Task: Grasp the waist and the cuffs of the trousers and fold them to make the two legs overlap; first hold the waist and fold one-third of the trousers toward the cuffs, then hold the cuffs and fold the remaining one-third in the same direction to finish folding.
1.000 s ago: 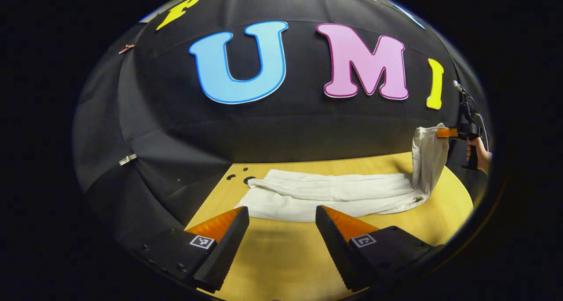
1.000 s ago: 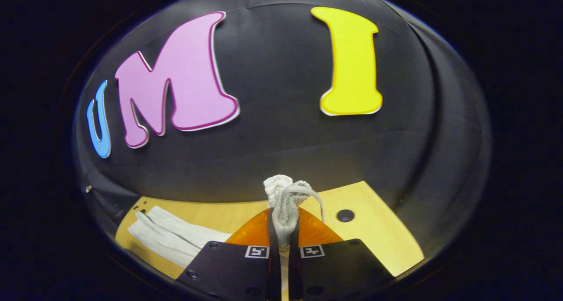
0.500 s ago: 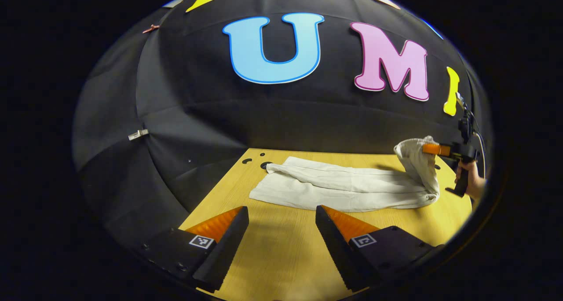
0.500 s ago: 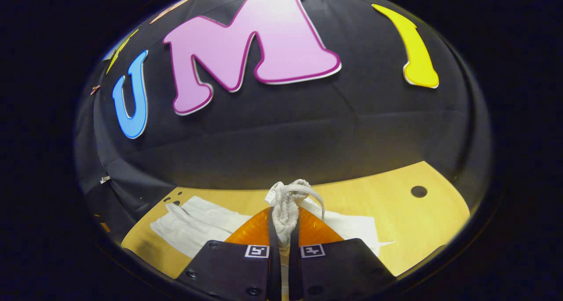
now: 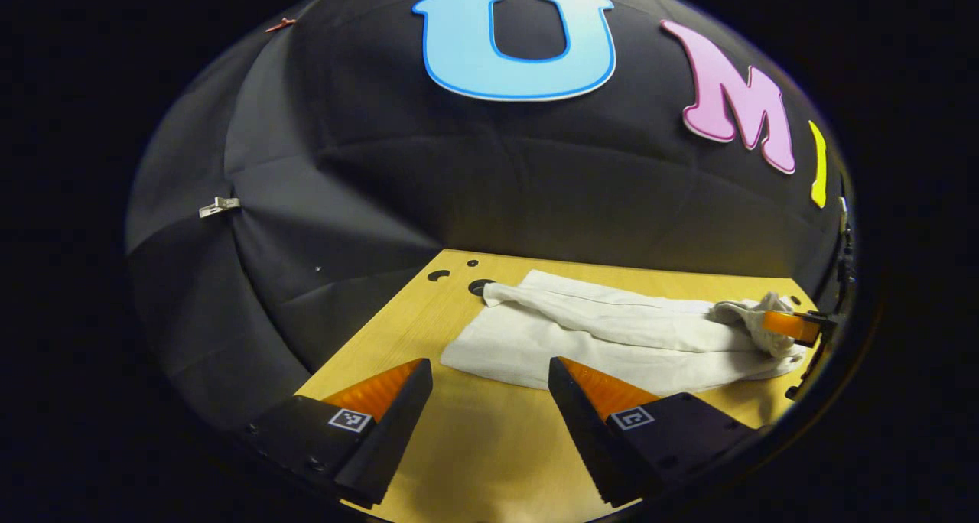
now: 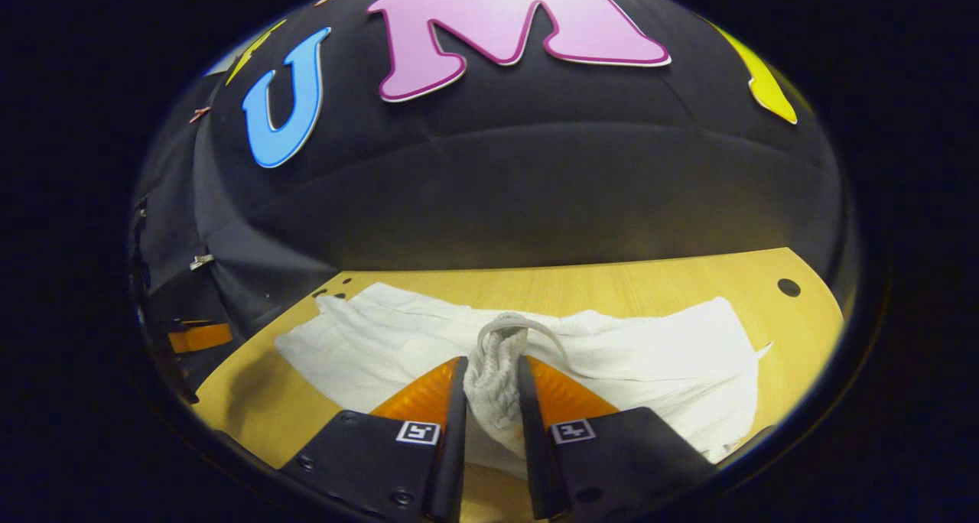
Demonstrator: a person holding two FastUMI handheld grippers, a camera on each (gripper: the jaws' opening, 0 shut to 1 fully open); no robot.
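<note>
The white trousers (image 5: 612,332) lie lengthwise on the wooden table (image 5: 474,446). In the right gripper view, their waist end is folded over and rests on top of the legs (image 6: 650,355). My right gripper (image 6: 492,389) holds the bunched elastic waistband (image 6: 497,370) between both fingers, low over the cloth, with its jaws a little apart. It also appears at the far right of the left gripper view as the right gripper (image 5: 795,326). My left gripper (image 5: 489,389) hovers open over bare table, just short of the trousers' near edge, with nothing between its fingers.
Small round holes (image 5: 480,286) mark the table's far left corner, next to the cuff end, and another hole (image 6: 788,287) sits at the far right. The black cloth wall stands right behind the table. The left gripper (image 6: 199,337) shows at the left rim.
The right gripper carried the lifted waist down and across, laying it on the legs. Its jaws stand wider than before. The left gripper turned slightly left and stayed open.
</note>
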